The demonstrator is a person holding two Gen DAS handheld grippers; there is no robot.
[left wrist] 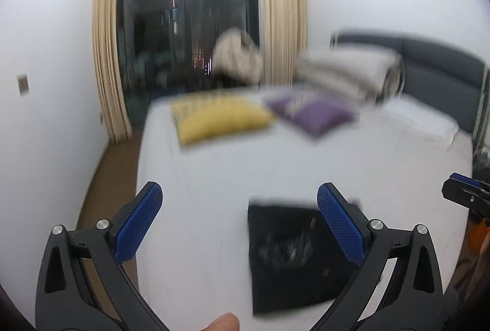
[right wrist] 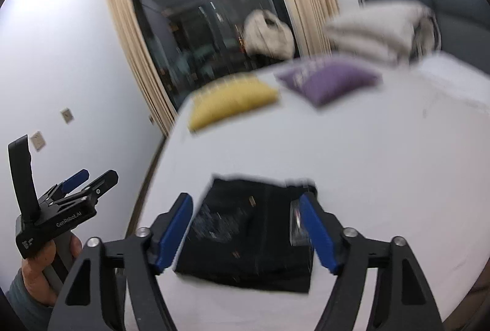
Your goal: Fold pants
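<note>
Black pants (left wrist: 291,257) lie folded into a compact rectangle on the white bed (left wrist: 245,171), near its front edge. My left gripper (left wrist: 239,205) hangs open above the bed, its blue pads wide apart and empty; the pants sit below and to its right. In the right wrist view the same folded pants (right wrist: 254,236) lie flat beneath my right gripper (right wrist: 246,220), which is open, raised off the cloth and holds nothing. My left gripper (right wrist: 88,176) also shows at the far left there, held by a hand. Both views are blurred.
A yellow cushion (left wrist: 220,119) and a purple cushion (left wrist: 312,113) lie on the far half of the bed. Folded pale bedding (left wrist: 346,70) is stacked by the grey headboard (left wrist: 441,70). A dark window with beige curtains (left wrist: 107,55) stands behind, brown floor at left.
</note>
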